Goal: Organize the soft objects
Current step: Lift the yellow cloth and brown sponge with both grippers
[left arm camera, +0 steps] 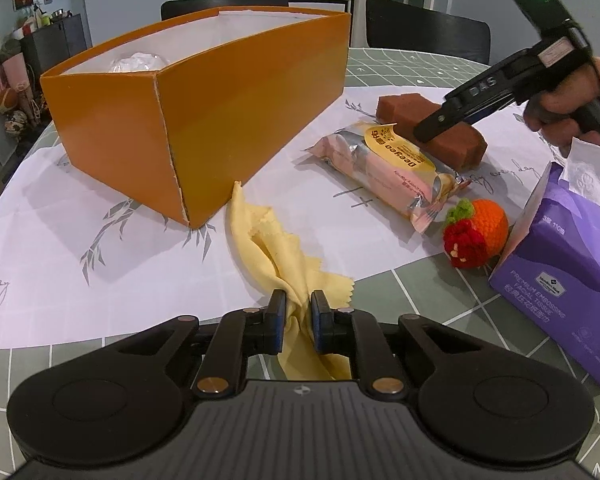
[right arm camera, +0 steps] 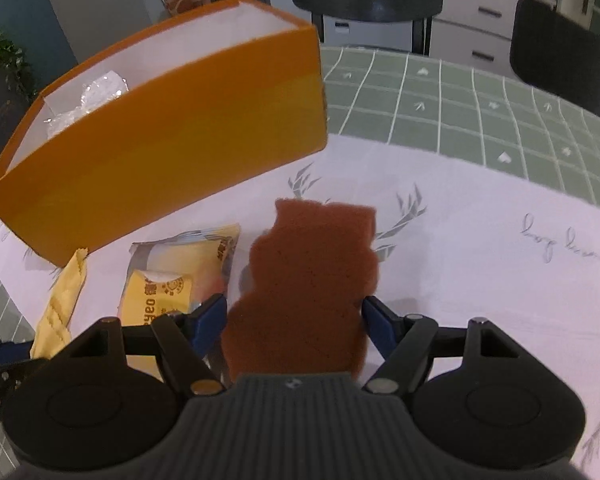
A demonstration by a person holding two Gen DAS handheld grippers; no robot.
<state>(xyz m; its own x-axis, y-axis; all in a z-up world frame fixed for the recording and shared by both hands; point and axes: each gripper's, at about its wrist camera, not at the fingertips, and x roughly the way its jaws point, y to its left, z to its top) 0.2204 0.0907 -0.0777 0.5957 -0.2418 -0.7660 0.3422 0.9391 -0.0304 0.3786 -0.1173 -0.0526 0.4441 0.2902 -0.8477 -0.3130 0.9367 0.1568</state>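
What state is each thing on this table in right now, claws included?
Left claw: shut on the yellow cloth.
Yellow cloth: crumpled, lying on the table.
Right claw: open, straddling the brown sponge.
Brown sponge block: lying flat, not squeezed.
Orange cardboard box: open-topped, upright, something clear and crinkly inside.
Pink snack packet: sealed, lying flat.
Purple tissue box: opened, tissue sticking out.
Crocheted orange toy: resting beside the tissue box.

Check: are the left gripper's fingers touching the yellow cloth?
Touching. The left wrist view shows the left gripper closed on the yellow cloth, the cloth bunched between both fingers.
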